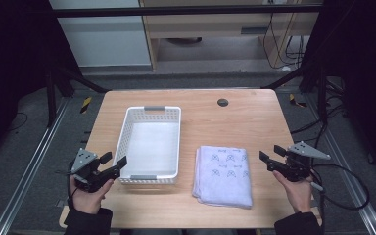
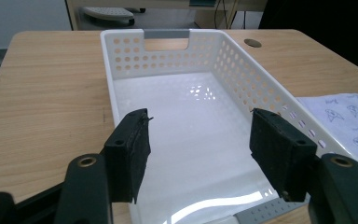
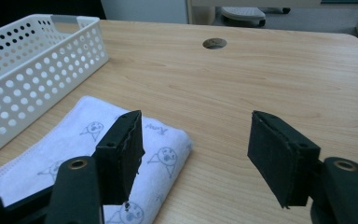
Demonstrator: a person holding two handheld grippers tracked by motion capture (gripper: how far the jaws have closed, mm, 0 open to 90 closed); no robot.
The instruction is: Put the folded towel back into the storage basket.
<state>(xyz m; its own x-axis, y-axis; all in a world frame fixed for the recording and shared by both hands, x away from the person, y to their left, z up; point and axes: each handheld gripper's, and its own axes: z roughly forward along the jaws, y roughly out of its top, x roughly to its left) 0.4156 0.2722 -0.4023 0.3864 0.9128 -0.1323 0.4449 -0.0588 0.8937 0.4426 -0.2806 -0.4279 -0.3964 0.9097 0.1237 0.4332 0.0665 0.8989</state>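
A white perforated basket point(image 1: 126, 128) with grey handles lies lengthwise on the wooden table, nothing inside it. To its right lies a folded pale lilac cloth point(image 1: 223, 175) printed with small cat faces. My left gripper point(image 1: 114, 161) is held just off the basket's near left corner, jaws open and bare; the left gripper view looks into the basket point(image 2: 275, 84) between them. My right gripper point(image 1: 272, 153) hovers right of the cloth, open with nothing held. In the right gripper view the cloth point(image 3: 74, 140) lies under its left jaw.
A round cable hole point(image 1: 223, 102) sits in the table point(image 1: 235, 122) near its far edge. Bare wood stretches beyond the cloth and left of the basket. Black cables trail off the table's right side. Metal rails run along the floor on both sides.
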